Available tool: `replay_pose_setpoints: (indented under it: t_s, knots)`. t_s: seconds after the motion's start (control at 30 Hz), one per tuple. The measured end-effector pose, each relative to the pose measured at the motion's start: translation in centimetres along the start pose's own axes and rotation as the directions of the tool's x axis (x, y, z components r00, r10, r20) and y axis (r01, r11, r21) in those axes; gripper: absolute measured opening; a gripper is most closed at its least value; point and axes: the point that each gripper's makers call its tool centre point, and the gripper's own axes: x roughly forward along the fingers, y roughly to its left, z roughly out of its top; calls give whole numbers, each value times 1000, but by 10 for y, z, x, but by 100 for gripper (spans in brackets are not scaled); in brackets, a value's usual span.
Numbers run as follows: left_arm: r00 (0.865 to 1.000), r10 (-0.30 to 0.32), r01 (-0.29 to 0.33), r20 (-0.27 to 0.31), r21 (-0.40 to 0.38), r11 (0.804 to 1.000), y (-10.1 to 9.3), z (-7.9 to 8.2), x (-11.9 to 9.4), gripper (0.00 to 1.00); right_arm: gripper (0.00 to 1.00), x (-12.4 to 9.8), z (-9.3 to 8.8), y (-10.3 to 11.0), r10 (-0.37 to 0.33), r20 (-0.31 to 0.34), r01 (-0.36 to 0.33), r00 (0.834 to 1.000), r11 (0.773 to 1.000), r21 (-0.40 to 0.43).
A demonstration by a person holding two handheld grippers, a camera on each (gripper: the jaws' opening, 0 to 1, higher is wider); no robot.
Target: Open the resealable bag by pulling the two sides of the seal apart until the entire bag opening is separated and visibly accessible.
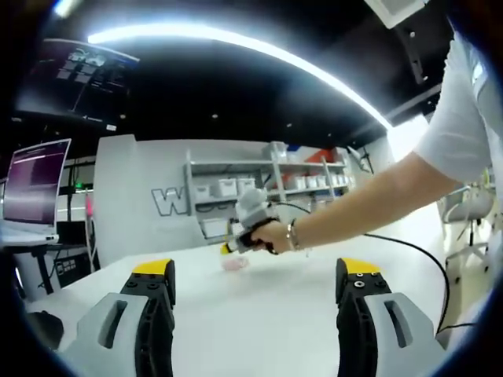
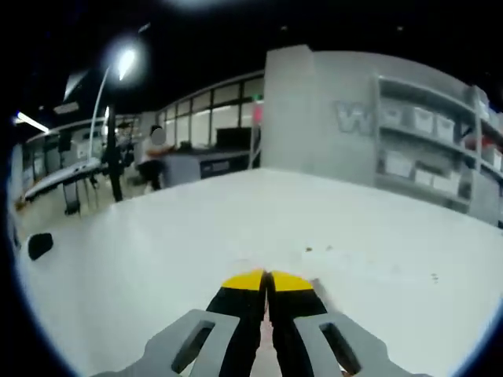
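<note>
In the left gripper view a small pinkish resealable bag lies far out on the white table. A person's hand holds my right gripper right at the bag's top. My left gripper sits near the table's front with its yellow-tipped jaws wide apart and nothing between them. In the right gripper view my right gripper has its jaws pressed together. A thin pale sliver of the bag shows beside and between them; the rest of it is hidden beneath the jaws.
A monitor stands at the left, and shelving with white bins is behind the table. A black cable trails across the table's right side. A dark object rests near the table's left edge. A person is far back.
</note>
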Motion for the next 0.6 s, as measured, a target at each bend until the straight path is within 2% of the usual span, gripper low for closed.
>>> replay_pose_setpoints:
  t_s: [0.6]
  knots:
    - [1000, 7, -7, 4, -1, 1000, 1, 2, -4, 82, 1, 1, -12, 22, 49, -34, -53, 998, 993, -108]
